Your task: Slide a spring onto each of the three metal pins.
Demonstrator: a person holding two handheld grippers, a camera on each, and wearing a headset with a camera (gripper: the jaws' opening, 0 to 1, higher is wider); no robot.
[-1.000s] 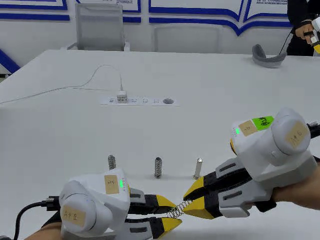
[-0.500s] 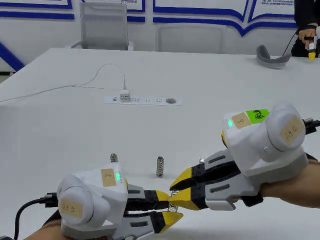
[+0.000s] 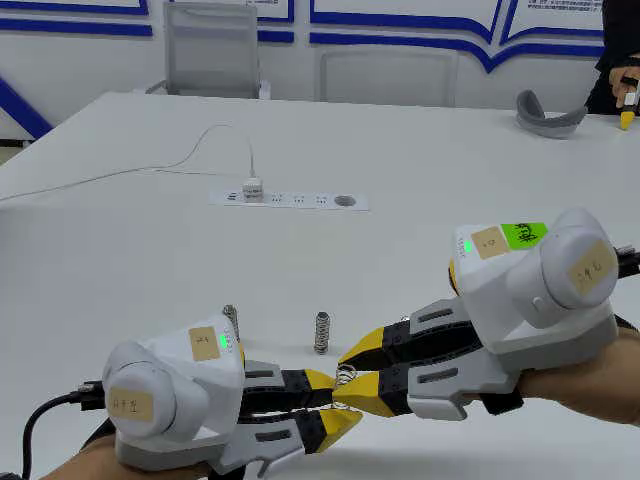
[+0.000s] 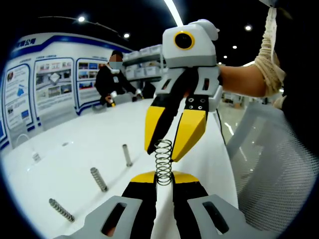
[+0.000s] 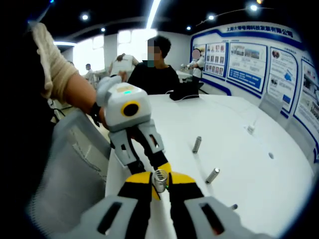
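The spring [image 4: 163,157] is held just above the worktop [image 3: 150,250]. One end is clamped in the left claw [image 4: 163,179] and the other is pinched by the right claw [image 5: 159,181]. If the ends are pulled or twisted unevenly, the coil could be stretched or flicked away before the bare pin [image 4: 127,155] is reached.

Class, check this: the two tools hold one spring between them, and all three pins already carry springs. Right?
No. Only the near pin and the middle pin carry springs; the far pin is bare, as the left gripper view shows. The left tool and the right tool do hold one spring between them.
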